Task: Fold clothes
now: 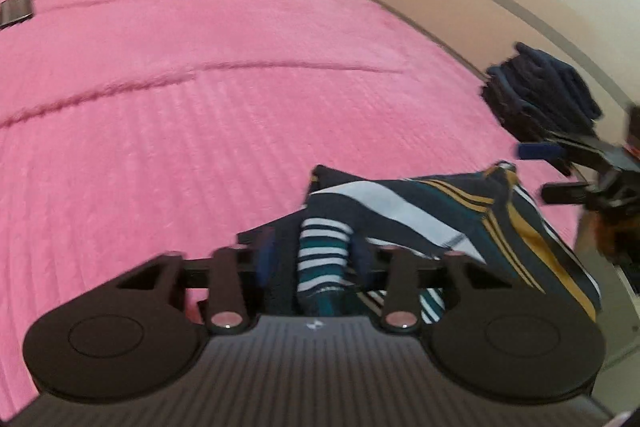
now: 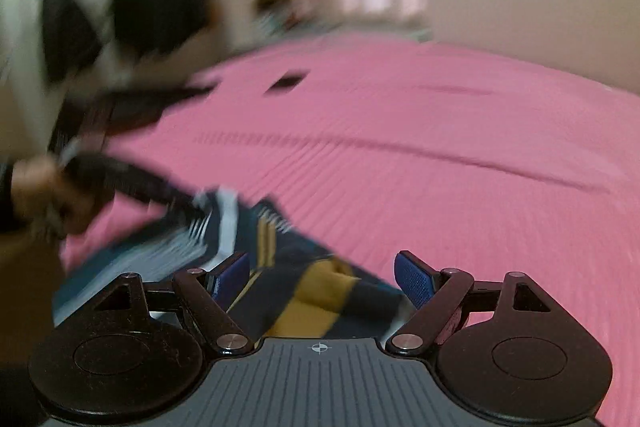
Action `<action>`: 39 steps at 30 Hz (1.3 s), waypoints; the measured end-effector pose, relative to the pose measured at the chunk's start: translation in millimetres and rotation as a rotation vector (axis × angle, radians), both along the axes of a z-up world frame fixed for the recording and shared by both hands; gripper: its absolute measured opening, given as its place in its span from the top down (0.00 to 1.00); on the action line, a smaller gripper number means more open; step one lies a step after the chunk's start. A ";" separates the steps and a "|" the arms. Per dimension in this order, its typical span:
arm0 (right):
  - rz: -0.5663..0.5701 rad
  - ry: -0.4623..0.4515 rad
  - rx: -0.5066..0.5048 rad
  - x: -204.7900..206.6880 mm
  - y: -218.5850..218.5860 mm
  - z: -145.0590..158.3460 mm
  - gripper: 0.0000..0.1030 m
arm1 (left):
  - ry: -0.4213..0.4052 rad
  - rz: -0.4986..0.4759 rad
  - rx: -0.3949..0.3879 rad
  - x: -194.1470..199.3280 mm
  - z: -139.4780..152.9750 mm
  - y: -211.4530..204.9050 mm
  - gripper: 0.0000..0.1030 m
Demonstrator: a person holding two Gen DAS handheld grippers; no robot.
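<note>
Two grippers are in view, both low over the pink bedspread (image 1: 200,107). Your left gripper (image 1: 316,259) has its fingers drawn in on a bunched fold of the striped garment (image 1: 400,203); teal-and-white cloth fills the gap between them, so it is pinching the fabric. The garment rises slightly at that pinch and trails away to the right of the left gripper, navy with white, teal and mustard bands, lying on the bedspread.

Your right gripper (image 2: 322,275) is spread wide, blue pads (image 2: 414,279) well apart, with the mustard and navy part of the garment lying between them. Whether either pad touches the cloth cannot be told. From the left wrist view the right gripper (image 1: 536,171) points in from the garment's far right edge, fingers apart.

Beyond the garment, in the right wrist view, your left hand (image 2: 44,195) grips its tool handle, angled down toward the cloth; heavy motion blur there. Past the right gripper, a stack of dark folded clothes (image 1: 540,87) sits near the bedspread's edge. A small dark flat object (image 1: 16,10) lies far across the bedspread.
</note>
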State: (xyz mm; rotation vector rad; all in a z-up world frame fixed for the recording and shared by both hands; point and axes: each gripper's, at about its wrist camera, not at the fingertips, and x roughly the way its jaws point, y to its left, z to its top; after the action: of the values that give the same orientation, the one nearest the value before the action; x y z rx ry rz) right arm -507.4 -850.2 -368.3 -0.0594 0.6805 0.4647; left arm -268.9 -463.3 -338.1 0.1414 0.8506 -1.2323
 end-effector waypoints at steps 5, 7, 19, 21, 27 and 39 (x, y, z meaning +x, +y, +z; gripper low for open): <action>0.056 0.080 -0.091 28.7 6.5 -12.3 0.52 | -0.147 -0.084 -0.016 -21.4 6.8 4.1 0.98; 0.067 0.110 -0.054 28.1 4.2 -15.9 0.65 | -0.214 -0.133 -0.045 -33.2 12.9 10.6 0.98; -0.095 0.078 0.063 18.7 -25.1 -9.1 0.81 | -0.165 -0.097 -0.114 -8.1 10.4 4.8 0.98; -0.122 0.114 0.069 31.5 -26.0 -22.9 0.81 | -0.121 -0.049 -0.023 2.7 -6.9 -12.1 0.97; -0.137 0.070 0.110 26.4 -28.0 -8.7 0.81 | -0.184 -0.005 -0.045 -8.2 -2.6 -5.4 0.96; -0.236 0.041 0.134 16.0 -48.7 -13.2 0.32 | -0.185 0.060 0.064 -5.3 -2.3 -5.2 0.83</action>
State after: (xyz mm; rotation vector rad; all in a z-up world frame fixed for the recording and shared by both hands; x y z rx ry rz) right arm -491.4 -898.9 -381.5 0.1559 0.6854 0.2841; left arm -274.2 -468.6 -340.5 0.2750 0.7279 -1.1175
